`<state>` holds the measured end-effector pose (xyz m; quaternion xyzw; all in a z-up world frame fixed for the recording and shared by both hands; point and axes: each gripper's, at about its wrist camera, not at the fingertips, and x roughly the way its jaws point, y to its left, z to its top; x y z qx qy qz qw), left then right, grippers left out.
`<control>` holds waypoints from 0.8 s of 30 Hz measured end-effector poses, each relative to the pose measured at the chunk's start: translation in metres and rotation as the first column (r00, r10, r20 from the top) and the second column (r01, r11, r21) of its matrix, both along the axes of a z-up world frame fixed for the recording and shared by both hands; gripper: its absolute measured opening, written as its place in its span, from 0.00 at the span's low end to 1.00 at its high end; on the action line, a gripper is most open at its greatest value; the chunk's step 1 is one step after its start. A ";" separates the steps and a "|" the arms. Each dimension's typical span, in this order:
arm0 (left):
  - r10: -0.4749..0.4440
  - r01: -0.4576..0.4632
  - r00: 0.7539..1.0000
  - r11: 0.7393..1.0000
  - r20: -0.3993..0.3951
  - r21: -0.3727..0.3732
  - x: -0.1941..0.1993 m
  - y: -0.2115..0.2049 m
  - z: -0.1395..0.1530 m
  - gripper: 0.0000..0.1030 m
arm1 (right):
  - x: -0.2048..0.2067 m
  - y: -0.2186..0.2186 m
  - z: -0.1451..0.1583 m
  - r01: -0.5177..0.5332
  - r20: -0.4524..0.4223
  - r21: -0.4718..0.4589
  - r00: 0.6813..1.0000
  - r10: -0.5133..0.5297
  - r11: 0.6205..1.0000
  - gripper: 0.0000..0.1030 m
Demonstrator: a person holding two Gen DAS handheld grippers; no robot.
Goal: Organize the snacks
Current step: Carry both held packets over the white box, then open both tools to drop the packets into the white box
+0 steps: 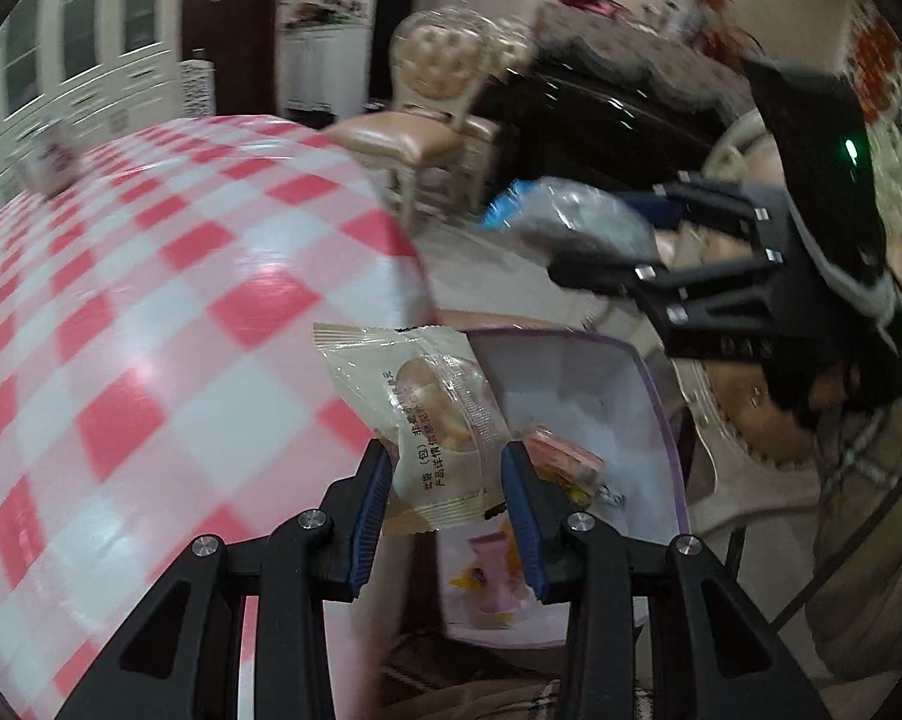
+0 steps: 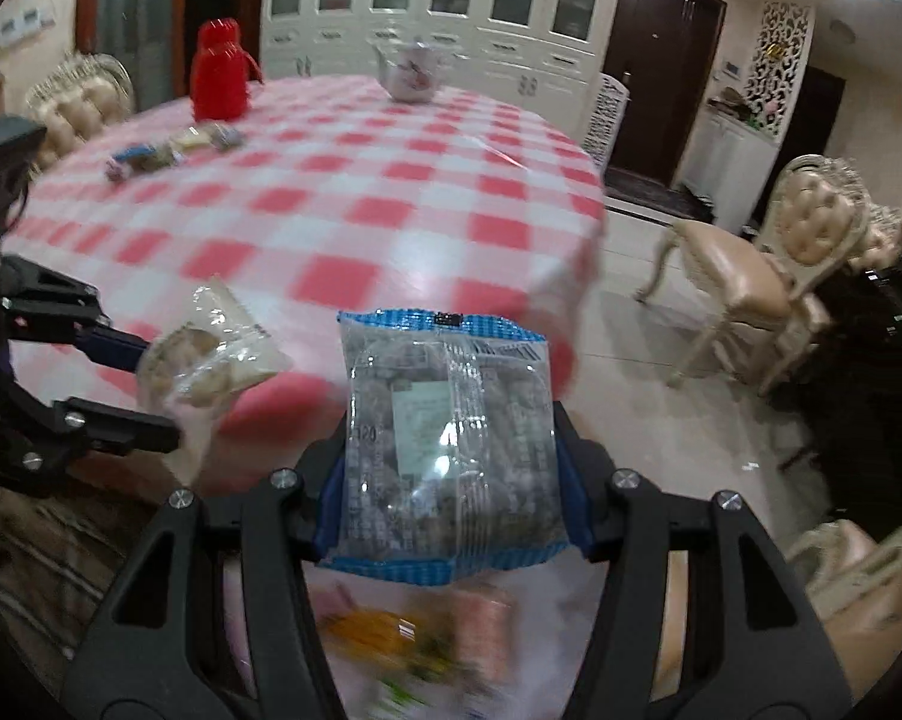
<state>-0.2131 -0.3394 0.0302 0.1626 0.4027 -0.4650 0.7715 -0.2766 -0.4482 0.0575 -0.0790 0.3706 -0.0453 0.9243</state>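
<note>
My left gripper (image 1: 444, 462) is shut on a beige pastry packet (image 1: 432, 414), which hangs over the near edge of a white bin with a purple rim (image 1: 661, 396). Several snacks (image 1: 565, 462) lie inside the bin. My right gripper (image 2: 451, 462) is shut on a clear packet with blue edges (image 2: 444, 414), held above blurred orange and pink snacks (image 2: 390, 630). In the left wrist view the right gripper (image 1: 589, 234) and its clear packet (image 1: 565, 213) hover above the bin. The right wrist view shows the left gripper (image 2: 159, 390) with the pastry packet (image 2: 210, 354) to the left.
A round table with a red-and-white checked cloth (image 2: 360, 180) carries a pile of snacks (image 2: 168, 153), a red flask (image 2: 219, 72) and a white pot (image 2: 408, 75). A padded chair (image 2: 751, 276) and dark furniture (image 1: 601, 114) stand beyond the table's edge.
</note>
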 end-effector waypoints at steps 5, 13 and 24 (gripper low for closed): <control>-0.116 0.117 0.993 0.993 -0.036 0.024 -0.017 -0.033 -0.014 0.38 | -0.017 -0.020 -0.006 0.010 -0.055 -0.107 0.998 -0.016 0.994 0.59; -0.323 0.325 0.936 0.946 -0.142 -0.007 -0.048 -0.068 -0.038 0.48 | -0.033 -0.034 -0.039 -0.047 -0.265 -0.198 0.964 -0.008 0.979 0.68; 0.006 -0.018 0.997 0.989 -0.082 -0.146 0.025 0.030 0.001 0.65 | -0.014 -0.018 0.006 0.050 -0.003 -0.126 0.999 -0.051 0.991 0.76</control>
